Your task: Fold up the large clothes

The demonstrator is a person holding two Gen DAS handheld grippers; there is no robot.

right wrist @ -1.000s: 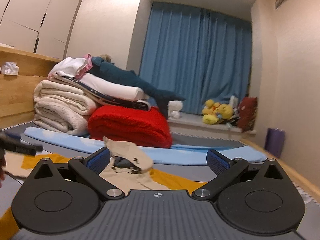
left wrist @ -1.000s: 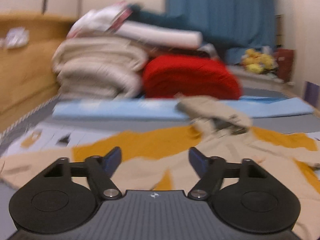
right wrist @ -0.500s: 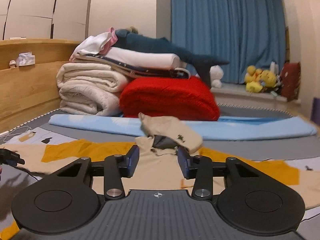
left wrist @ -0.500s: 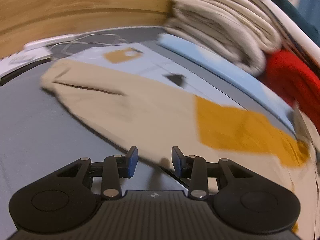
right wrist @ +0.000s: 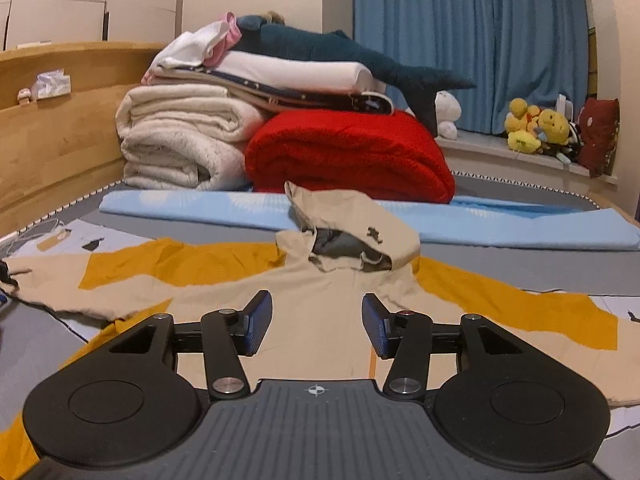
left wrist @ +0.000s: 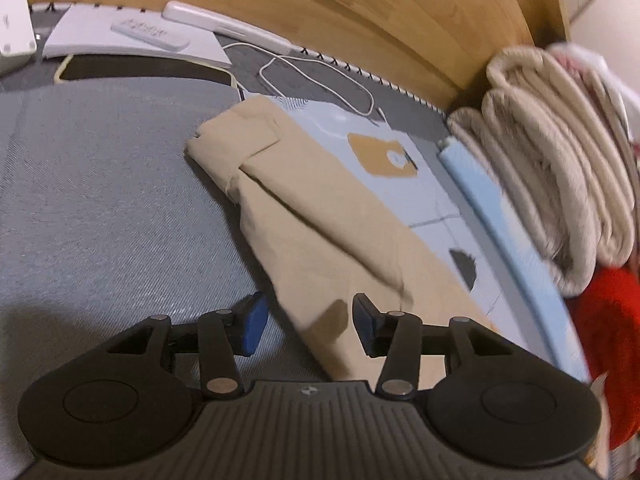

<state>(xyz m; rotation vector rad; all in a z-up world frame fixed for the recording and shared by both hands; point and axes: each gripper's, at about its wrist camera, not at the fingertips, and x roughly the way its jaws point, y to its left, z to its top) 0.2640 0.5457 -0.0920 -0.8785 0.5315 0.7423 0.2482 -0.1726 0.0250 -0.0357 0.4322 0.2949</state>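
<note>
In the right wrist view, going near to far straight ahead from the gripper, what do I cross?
Right gripper → beige-and-mustard hooded jacket lying flat → its raised beige hood → long light-blue rolled mat → folded red fleece blanket → blue curtain.

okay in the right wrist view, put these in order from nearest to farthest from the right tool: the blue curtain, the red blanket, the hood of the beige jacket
1. The hood, just ahead of the right tool, slightly right of centre, lying on the bed.
2. The red blanket, folded behind the hood, centre.
3. The blue curtain, at the back wall, upper right.
</note>
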